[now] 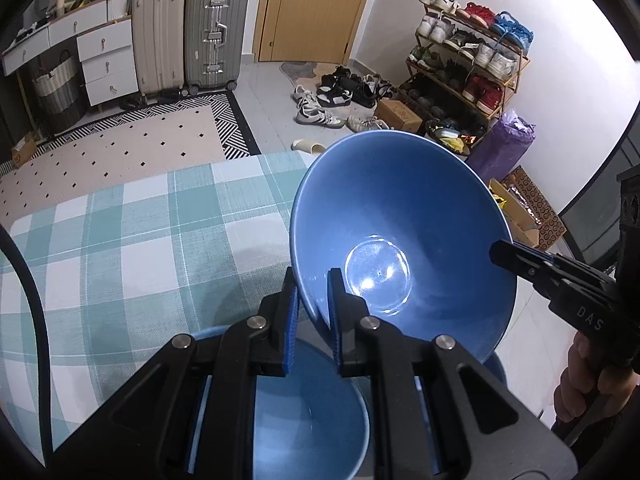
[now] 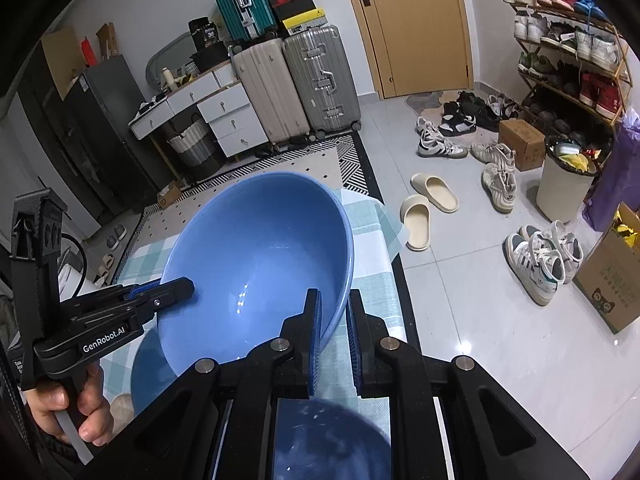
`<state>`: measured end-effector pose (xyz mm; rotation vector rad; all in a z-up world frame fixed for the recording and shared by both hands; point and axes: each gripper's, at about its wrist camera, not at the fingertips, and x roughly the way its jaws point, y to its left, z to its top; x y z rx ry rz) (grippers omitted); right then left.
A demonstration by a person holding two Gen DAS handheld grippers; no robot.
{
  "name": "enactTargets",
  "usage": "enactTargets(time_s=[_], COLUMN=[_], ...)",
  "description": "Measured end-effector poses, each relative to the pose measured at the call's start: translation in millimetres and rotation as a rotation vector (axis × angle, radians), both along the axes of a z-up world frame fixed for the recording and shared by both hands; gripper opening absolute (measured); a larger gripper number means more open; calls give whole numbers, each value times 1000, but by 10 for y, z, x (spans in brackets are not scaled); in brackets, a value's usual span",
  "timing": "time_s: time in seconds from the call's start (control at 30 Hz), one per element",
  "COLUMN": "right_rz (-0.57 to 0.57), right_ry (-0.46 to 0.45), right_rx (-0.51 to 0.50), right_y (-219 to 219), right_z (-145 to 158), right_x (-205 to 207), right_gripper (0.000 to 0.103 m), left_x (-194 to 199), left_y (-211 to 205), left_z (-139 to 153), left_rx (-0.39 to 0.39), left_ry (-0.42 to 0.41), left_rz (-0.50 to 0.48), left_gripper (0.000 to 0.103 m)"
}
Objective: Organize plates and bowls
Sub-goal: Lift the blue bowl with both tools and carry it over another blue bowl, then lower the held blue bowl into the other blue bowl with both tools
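A large blue bowl (image 1: 400, 216) hangs tilted above the checked tablecloth (image 1: 132, 240), held at two opposite sides of its rim. My left gripper (image 1: 313, 282) is shut on the near rim in the left wrist view, and my right gripper (image 1: 502, 251) comes in from the right edge. In the right wrist view the same bowl (image 2: 256, 256) is clamped by my right gripper (image 2: 335, 300), with my left gripper (image 2: 182, 285) shut on its left rim. A second blue bowl (image 1: 308, 412) sits on the table below. A darker blue bowl (image 2: 328, 440) lies under my right gripper.
Past the table's far edge lie a patterned rug (image 1: 120, 148) and tiled floor with scattered shoes (image 2: 440, 144) and slippers (image 2: 424, 208). Suitcases (image 2: 296, 84), white drawers (image 1: 104, 64), a shoe rack (image 1: 464, 60), a bin (image 2: 564, 184) and cardboard boxes (image 2: 612, 280) stand around.
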<state>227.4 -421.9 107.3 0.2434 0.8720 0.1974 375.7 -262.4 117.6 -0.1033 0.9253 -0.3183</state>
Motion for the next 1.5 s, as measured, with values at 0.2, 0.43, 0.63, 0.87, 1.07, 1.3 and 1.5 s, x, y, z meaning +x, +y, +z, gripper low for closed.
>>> enactTargets(time_s=[0.2, 0.43, 0.63, 0.87, 1.07, 1.3, 1.5], right_rz=[11, 24, 38, 60, 79, 106, 126], right_ry=[-23, -50, -61, -82, -91, -87, -89], right_rx=[-1, -1, 4, 9, 6, 6, 16], right_y=[66, 134, 183, 293, 416, 510, 616], right_z=[168, 346, 431, 528, 542, 492, 448], right_x=[-183, -390, -529, -675, -775, -821, -852], right_gripper=[13, 13, 13, 13, 14, 14, 14], left_x=[-265, -542, -768, -1014, -1178, -1301, -1386], left_y=[47, 99, 163, 259, 368, 523, 664], left_z=[213, 414, 552, 663, 683, 625, 597], left_rx=[-11, -17, -22, -23, -29, -23, -22], left_ry=[-27, -56, -75, -93, -105, -101, -104], left_rz=[2, 3, 5, 17, 31, 50, 70], left_gripper=[11, 11, 11, 11, 11, 11, 11])
